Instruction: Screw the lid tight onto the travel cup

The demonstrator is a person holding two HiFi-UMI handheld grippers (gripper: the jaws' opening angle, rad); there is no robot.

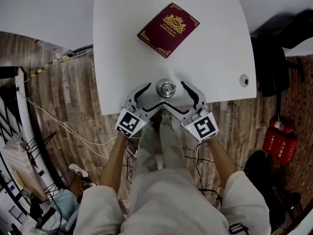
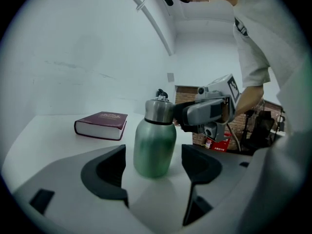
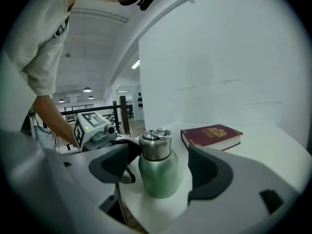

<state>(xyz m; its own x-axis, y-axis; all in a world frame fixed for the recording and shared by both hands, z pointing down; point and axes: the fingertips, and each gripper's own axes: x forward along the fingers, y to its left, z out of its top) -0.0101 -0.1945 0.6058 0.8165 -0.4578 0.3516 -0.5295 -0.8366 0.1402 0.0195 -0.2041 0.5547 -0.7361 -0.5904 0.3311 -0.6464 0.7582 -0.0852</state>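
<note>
item: travel cup [image 2: 154, 145] upright near table [image 1: 215, 43] edge | lid [image 2: 159, 110]: seated on top, apparently screwed down | left gripper [image 1: 153, 97], right gripper [image 1: 176, 97]: both open, flanking cup, untouching | remaining: likely nothing

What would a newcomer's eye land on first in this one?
A green travel cup with a steel lid stands near the front edge of the white table. It sits between the open left gripper and the open right gripper, and neither touches it. Farther back lies a maroon book.
</note>
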